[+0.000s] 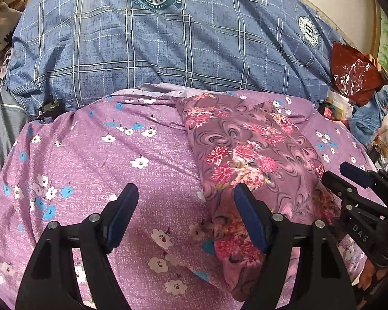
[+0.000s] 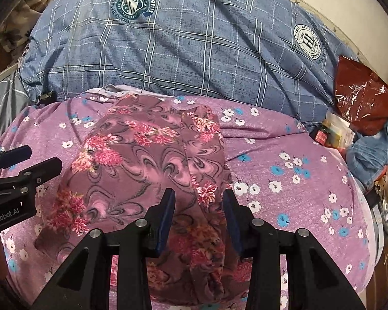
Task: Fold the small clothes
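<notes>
On the bed's purple flowered sheet [image 1: 95, 155], the left claw [image 1: 186, 196] hangs with its jaws wide apart, nothing between them. Just to its right lies the folded floral garment [image 2: 147, 155]. The right claw [image 2: 199, 201] hovers over the garment's near edge, jaws partly apart, not gripping. Behind lies a blue plaid quilt [image 1: 168, 46].

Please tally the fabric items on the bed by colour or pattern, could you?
Blue plaid quilt: 1
Purple sheet with small flowers: 1
Mauve garment with pink flowers: 1
Light blue cloth at the right edge: 1
Total: 4
</notes>
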A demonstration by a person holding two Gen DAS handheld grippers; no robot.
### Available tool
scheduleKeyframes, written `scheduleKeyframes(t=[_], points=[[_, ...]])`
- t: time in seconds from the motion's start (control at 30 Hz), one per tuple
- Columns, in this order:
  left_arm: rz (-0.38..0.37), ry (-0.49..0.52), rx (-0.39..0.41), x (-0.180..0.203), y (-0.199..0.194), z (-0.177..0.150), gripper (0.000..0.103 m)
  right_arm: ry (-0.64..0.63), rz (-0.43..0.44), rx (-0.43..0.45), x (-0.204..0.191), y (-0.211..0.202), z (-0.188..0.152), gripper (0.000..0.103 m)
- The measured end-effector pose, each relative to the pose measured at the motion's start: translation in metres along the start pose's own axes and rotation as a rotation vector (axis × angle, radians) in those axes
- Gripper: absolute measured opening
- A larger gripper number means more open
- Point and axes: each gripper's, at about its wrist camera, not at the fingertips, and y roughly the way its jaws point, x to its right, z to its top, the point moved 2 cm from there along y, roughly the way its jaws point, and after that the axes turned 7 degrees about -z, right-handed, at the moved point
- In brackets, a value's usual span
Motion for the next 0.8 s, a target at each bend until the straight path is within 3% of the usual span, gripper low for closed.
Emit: scheduleKeyframes(t=[0.57,0.7,0.8], points=[[-0.015,-0.017,0.009,0.010,0.021,0.013,0.077,0.021,0.012,-0.016,0.018,0.014,-0.003,0.040],[-0.086,-0.085,0.009,-0.001,0.030,0.023,0.077,0.150,0.105,-0.049,0.049,0.029,0.003,0.046],[-0.167,-0.123,-0.020,-0.007,0.040,0.029,0.077,0.289,0.164,-0.020,0.077,0.037,0.008,0.049]])
